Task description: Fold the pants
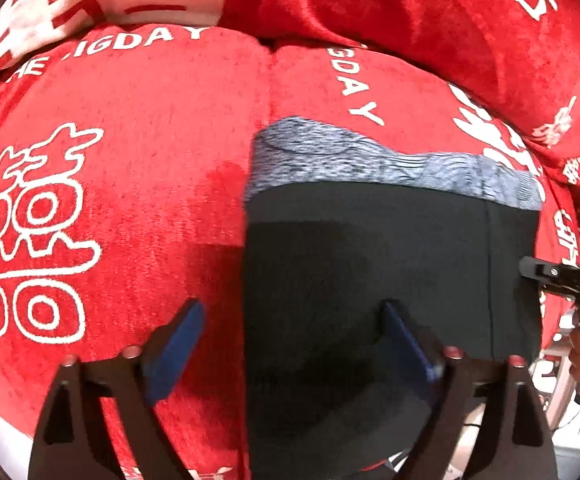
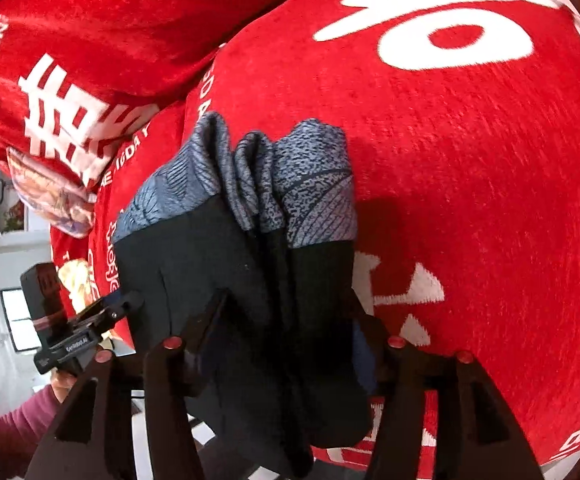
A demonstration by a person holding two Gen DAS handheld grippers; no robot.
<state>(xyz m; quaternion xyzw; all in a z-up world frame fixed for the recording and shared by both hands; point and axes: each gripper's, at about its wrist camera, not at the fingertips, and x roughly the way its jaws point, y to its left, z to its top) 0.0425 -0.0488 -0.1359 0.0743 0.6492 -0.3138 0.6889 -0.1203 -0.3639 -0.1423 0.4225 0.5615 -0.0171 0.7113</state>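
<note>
Folded black pants with grey marled waistband lie on red printed plush cover; left gripper open, right gripper straddling cloth, grip indeterminate.

Pants run off the bottom edge — right tongs' pads partly hidden.

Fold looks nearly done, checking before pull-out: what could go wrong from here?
1. Layers of the pants sit between the right gripper's jaws; pulling away could drag them and reopen the fold.
2. The left gripper straddles the pants' edge; closing here might pinch the red cover too.
</note>
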